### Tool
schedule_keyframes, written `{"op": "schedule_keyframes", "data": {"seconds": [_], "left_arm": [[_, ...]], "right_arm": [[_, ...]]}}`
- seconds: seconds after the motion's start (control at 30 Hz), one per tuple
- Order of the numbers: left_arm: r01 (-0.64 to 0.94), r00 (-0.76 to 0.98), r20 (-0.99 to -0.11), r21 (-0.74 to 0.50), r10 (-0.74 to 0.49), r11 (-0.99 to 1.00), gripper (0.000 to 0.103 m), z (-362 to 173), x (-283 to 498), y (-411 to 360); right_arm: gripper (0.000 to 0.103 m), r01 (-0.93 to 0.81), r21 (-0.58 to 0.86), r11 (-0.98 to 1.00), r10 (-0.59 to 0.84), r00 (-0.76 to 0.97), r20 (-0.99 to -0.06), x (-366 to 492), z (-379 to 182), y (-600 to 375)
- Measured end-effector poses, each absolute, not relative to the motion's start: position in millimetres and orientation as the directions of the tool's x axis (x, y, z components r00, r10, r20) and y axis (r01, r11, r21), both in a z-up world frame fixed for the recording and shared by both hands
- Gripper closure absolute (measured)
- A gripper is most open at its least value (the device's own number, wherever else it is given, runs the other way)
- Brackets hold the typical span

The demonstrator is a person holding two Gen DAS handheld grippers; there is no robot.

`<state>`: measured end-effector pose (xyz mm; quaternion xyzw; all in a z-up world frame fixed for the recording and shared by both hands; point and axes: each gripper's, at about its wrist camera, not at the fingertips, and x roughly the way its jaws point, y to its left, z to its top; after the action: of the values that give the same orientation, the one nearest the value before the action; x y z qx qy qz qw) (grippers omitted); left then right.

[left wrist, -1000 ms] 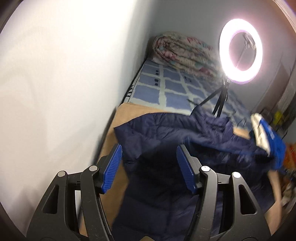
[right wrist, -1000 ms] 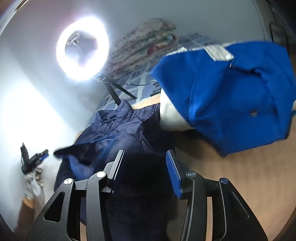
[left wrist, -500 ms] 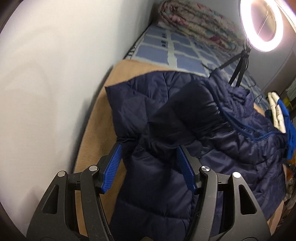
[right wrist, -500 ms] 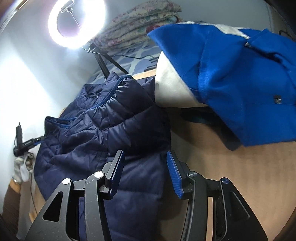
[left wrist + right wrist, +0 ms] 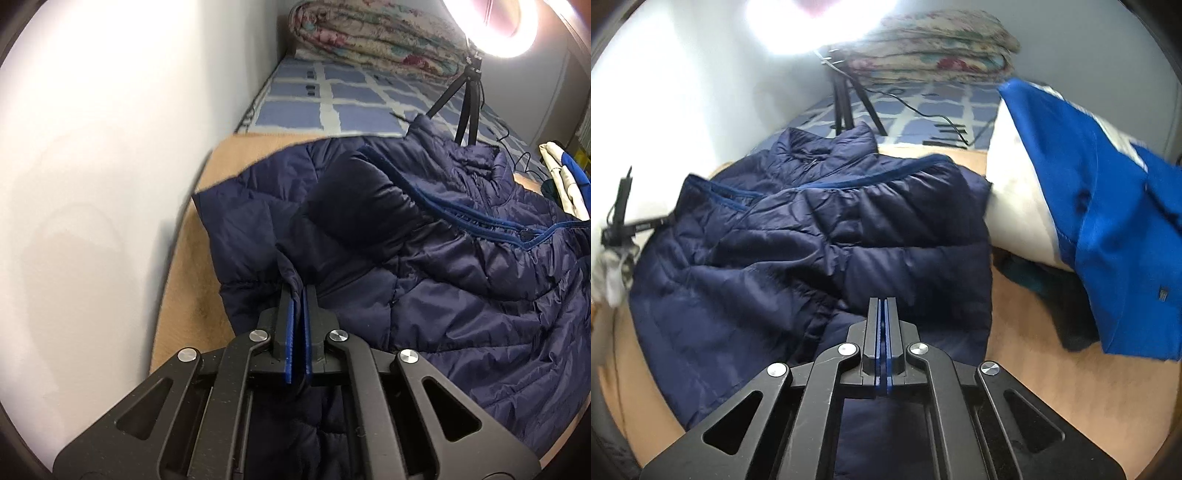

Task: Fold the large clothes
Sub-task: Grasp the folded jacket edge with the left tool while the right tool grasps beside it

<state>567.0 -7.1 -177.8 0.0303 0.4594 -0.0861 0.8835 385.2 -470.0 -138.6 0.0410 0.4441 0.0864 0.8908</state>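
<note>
A navy quilted puffer jacket (image 5: pixel 424 266) lies spread on the tan mat (image 5: pixel 192 258), with one sleeve folded across its front. My left gripper (image 5: pixel 297 291) is shut on a pinch of the jacket's fabric near its left edge. In the right wrist view the same jacket (image 5: pixel 798 236) fills the middle. My right gripper (image 5: pixel 882 301) is shut over the jacket's right side, and it seems to pinch the fabric there.
A white wall (image 5: pixel 92 166) runs close on the left. A ring light on a tripod (image 5: pixel 469 99) stands on the blue checked bedsheet (image 5: pixel 332 103) beyond the jacket. A rolled floral quilt (image 5: pixel 373 48) lies at the back. A blue and white garment (image 5: pixel 1089 206) lies at the right.
Both grippers were open above the jacket. Both have come down and shut on the jacket's fabric, the left near its left edge, the right on its right side.
</note>
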Motion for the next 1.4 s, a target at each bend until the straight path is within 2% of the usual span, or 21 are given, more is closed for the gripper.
{"op": "schedule_keyframes", "data": {"seconds": [0.13, 0.17, 0.2, 0.23, 0.27, 0.3, 0.4, 0.43, 0.47, 0.5, 0.53, 0.57, 0.63, 0.77, 1.0, 1.2, 1.4], "left_arm": [[0.171, 0.556, -0.816, -0.072, -0.157, 0.983, 0.099, -175, 571, 1], [0.164, 0.554, -0.815, -0.091, -0.169, 0.982, 0.096, -174, 573, 3], [0.159, 0.555, -0.813, -0.104, -0.176, 0.982, 0.084, -174, 575, 6], [0.152, 0.562, -0.808, -0.109, -0.177, 0.982, 0.064, -173, 576, 8], [0.146, 0.571, -0.802, -0.109, -0.173, 0.983, 0.053, -173, 577, 9], [0.141, 0.58, -0.796, -0.108, -0.171, 0.984, 0.041, -172, 578, 9], [0.149, 0.564, -0.807, -0.11, -0.176, 0.983, 0.041, -179, 585, 5], [0.153, 0.559, -0.813, -0.088, -0.16, 0.984, 0.047, -183, 587, 1], [0.158, 0.556, -0.82, -0.055, -0.135, 0.986, 0.058, -187, 588, -4], [0.161, 0.546, -0.83, -0.031, -0.115, 0.986, 0.091, -192, 589, -9], [0.162, 0.536, -0.838, -0.013, -0.099, 0.987, 0.098, -195, 589, -12], [0.165, 0.537, -0.838, -0.002, -0.091, 0.986, 0.098, -197, 588, -15], [0.173, 0.555, -0.828, 0.021, -0.079, 0.985, 0.101, -195, 583, -18], [0.146, 0.598, -0.795, -0.011, -0.097, 0.989, 0.102, -177, 577, -8], [0.131, 0.675, -0.732, -0.002, -0.091, 0.991, 0.102, -141, 585, -4], [0.106, 0.706, -0.706, 0.017, -0.063, 0.994, 0.103, -126, 624, -21], [0.085, 0.724, -0.688, 0.013, -0.053, 0.996, 0.103, -127, 672, -39]], "right_arm": [[0.1, -0.105, 0.163, 0.981, 0.192, 0.63, -0.753, 380, -129, -480], [0.087, -0.073, 0.176, 0.982, 0.182, 0.628, -0.756, 381, -130, -487], [0.076, -0.04, 0.181, 0.983, 0.166, 0.623, -0.764, 381, -131, -495], [0.054, -0.016, 0.186, 0.982, 0.155, 0.623, -0.767, 380, -132, -501], [0.048, 0.009, 0.188, 0.982, 0.14, 0.636, -0.759, 379, -133, -508], [0.048, 0.02, 0.188, 0.982, 0.131, 0.646, -0.752, 377, -132, -513], [0.048, 0.038, 0.218, 0.975, 0.145, 0.637, -0.757, 386, -139, -520], [0.048, 0.043, 0.238, 0.97, 0.16, 0.629, -0.761, 392, -144, -522], [0.049, 0.042, 0.246, 0.968, 0.168, 0.619, -0.767, 397, -147, -522], [0.052, 0.04, 0.246, 0.968, 0.171, 0.612, -0.772, 399, -149, -521], [0.072, 0.037, 0.233, 0.972, 0.164, 0.604, -0.78, 404, -153, -517], [0.098, 0.032, 0.224, 0.974, 0.16, 0.6, -0.783, 405, -154, -512], [0.099, 0.021, 0.181, 0.983, 0.134, 0.589, -0.797, 406, -155, -504], [0.1, -0.003, 0.095, 0.995, 0.077, 0.619, -0.782, 391, -137, -493], [0.101, 0.021, 0.02, 1.0, -0.001, 0.712, -0.702, 383, -94, -491], [0.101, 0.038, -0.057, 0.998, -0.066, 0.743, -0.666, 419, -75, -478], [0.101, 0.108, -0.139, 0.984, -0.173, 0.741, -0.649, 462, -80, -483]]}}
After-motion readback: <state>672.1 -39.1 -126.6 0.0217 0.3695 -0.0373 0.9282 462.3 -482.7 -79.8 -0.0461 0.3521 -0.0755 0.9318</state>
